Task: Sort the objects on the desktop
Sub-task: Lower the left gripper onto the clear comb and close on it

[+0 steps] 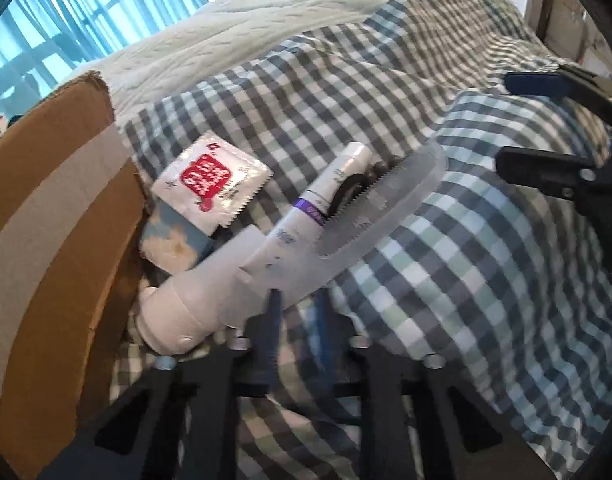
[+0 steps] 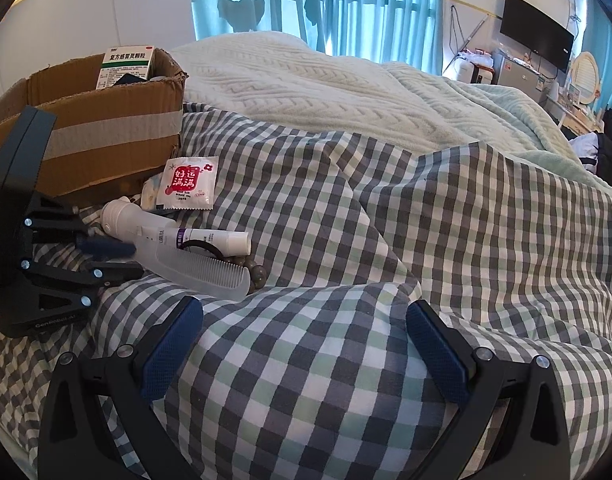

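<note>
we judge comb (image 2: pixel 210 276) light, stiff, slippery; take its handle | left tool (image 1: pixel 296 312) narrowed at handle, grip unclear | right tool (image 2: pixel 306 344) wide, empty

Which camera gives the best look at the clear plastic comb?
The right wrist view: the comb lies in full side profile, teeth and handle sharp. The left wrist view shows it close but blurred and foreshortened, its handle end between the left gripper's fingers.

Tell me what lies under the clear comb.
Under the clear comb: part of a white tube, a black hair tie, and brown beads on the checked sheet. Their covered parts are hidden.
</note>
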